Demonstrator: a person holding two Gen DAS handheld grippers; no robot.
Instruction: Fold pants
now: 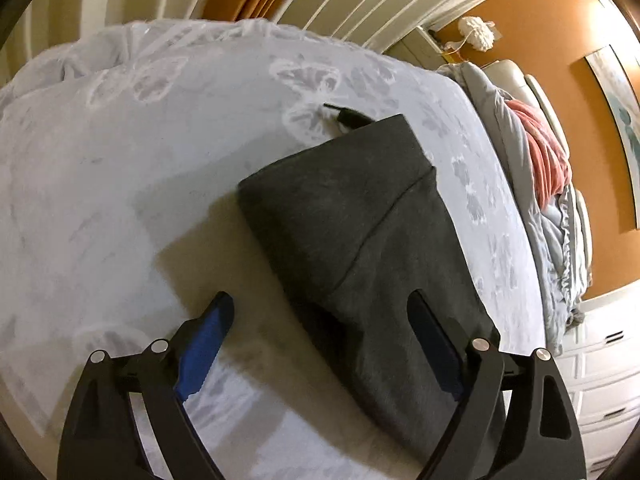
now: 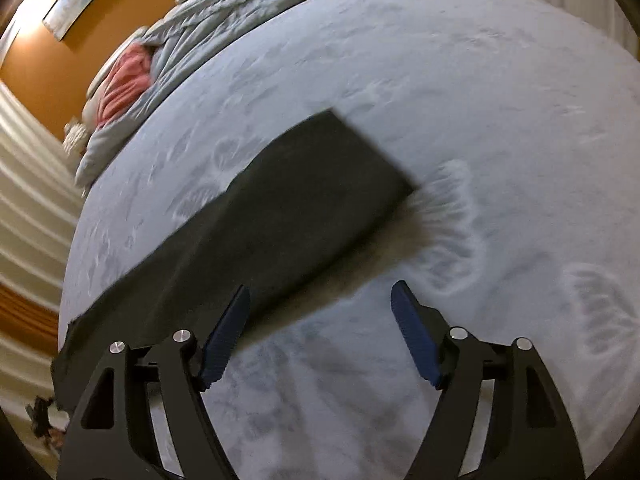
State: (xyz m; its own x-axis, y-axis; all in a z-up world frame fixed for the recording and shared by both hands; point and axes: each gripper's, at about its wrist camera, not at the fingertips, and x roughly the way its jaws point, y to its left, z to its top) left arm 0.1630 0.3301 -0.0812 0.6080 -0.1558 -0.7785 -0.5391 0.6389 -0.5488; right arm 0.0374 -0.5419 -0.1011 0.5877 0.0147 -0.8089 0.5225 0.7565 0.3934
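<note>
One wide bed covered in a pale grey sheet with a faint butterfly pattern (image 1: 120,184) carries one pair of dark charcoal knit pants (image 1: 360,232), folded into a long flat band. Two black grippers with blue ribbed pads hover above it: the left gripper (image 1: 320,312) spread wide over the band's near edge, the right gripper (image 2: 320,300) likewise wide, gripping nothing, beside the band's long edge.
</note>
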